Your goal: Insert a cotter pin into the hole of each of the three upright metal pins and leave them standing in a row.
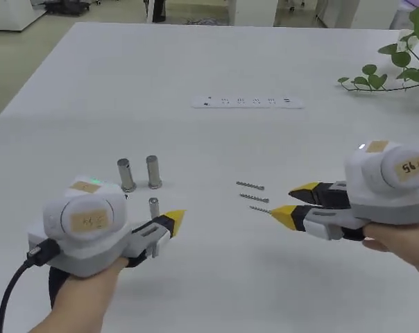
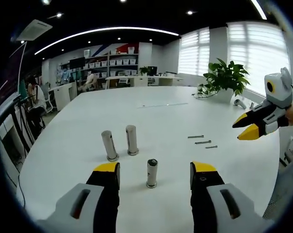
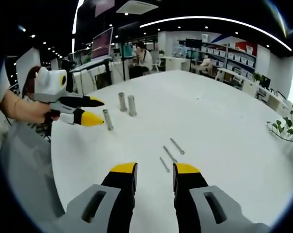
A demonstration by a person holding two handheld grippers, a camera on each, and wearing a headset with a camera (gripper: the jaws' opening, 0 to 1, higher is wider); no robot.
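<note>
Currently, the left gripper [image 2: 154, 170], a white-bodied unit with black jaws and yellow tips, is held low over the plain white counter [image 1: 216, 277] with its jaws spread wide and nothing between the pads. The nearest short grey upright metal pin [image 1: 154, 206] stands just ahead of the gap between those jaws, clear of both. The right gripper [image 1: 293, 202], of the same build, is held on the opposite side with its jaws parted and carrying nothing. Its tips point toward three thin grey metal cotter pins [image 1: 254, 198], which lie flat on the counter, roughly parallel and close together; the nearest lies just beside the lower tip. Farther back, two taller grey metal pins [image 1: 125, 175] [image 1: 154, 172] stand upright side by side, near each other but apart. Beyond them a flat white power strip [image 1: 248, 102] lies on the counter. A green leafy plant [image 1: 397, 66] reaches in at the far right edge.
</note>
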